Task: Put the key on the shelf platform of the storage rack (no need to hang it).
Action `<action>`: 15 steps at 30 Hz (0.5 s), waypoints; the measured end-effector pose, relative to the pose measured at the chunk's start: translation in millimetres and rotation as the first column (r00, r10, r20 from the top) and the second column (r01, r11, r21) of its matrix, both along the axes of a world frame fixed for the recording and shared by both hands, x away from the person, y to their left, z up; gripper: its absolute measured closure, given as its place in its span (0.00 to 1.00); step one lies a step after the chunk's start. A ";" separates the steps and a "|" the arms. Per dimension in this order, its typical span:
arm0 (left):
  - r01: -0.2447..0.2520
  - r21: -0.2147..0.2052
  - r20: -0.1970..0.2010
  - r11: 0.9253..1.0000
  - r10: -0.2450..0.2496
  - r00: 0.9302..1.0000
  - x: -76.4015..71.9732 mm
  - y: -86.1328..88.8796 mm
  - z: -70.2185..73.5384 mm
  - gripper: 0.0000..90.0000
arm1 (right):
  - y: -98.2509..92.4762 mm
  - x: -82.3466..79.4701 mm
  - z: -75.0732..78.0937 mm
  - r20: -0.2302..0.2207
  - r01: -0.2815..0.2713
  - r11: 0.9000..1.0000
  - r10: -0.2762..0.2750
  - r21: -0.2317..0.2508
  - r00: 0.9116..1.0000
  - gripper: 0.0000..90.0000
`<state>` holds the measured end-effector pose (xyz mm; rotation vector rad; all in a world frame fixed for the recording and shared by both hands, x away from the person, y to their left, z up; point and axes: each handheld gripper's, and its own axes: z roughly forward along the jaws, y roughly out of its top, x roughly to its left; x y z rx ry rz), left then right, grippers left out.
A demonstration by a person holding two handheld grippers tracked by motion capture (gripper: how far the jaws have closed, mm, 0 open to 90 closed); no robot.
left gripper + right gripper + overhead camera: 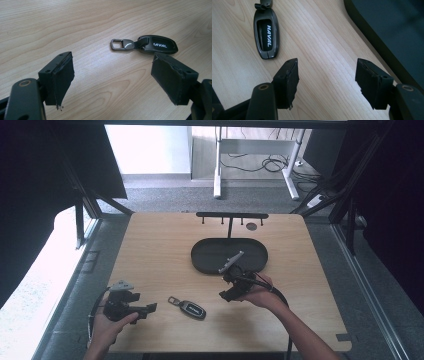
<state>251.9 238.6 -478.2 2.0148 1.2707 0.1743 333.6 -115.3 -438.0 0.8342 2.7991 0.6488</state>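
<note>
We're holding L gripper (112, 75) and R gripper (327, 75) spread wide, both empty; key fob (157, 44) lying ahead-right of L jaws. Probably best centring before closing.

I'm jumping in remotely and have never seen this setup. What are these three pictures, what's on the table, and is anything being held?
No robot here: a person holds a two-jaw claw in each hand. The high view looks down on the wooden table; the left claw and right claw are both there. The other two pictures come from cameras riding on each claw, looking along its black jaws. On the table lie a HAVAL car key fob with a metal clasp and a black oval tray with a hook rack behind it. Both claws are open, holding nothing.
</note>
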 end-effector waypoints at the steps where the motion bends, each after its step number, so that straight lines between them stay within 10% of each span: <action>1: -0.001 -0.001 -0.001 1.000 0.001 1.000 -0.1 -0.2 0.0 0.21 | 1.9 0.3 -0.4 0.000 -0.003 1.000 0.003 -0.004 1.000 0.39; 15: 0.004 0.000 -0.003 1.000 -0.004 1.000 0.2 -0.1 -0.3 0.21 | 31.0 1.8 -9.3 -0.023 -0.062 0.998 0.061 -0.028 0.998 0.39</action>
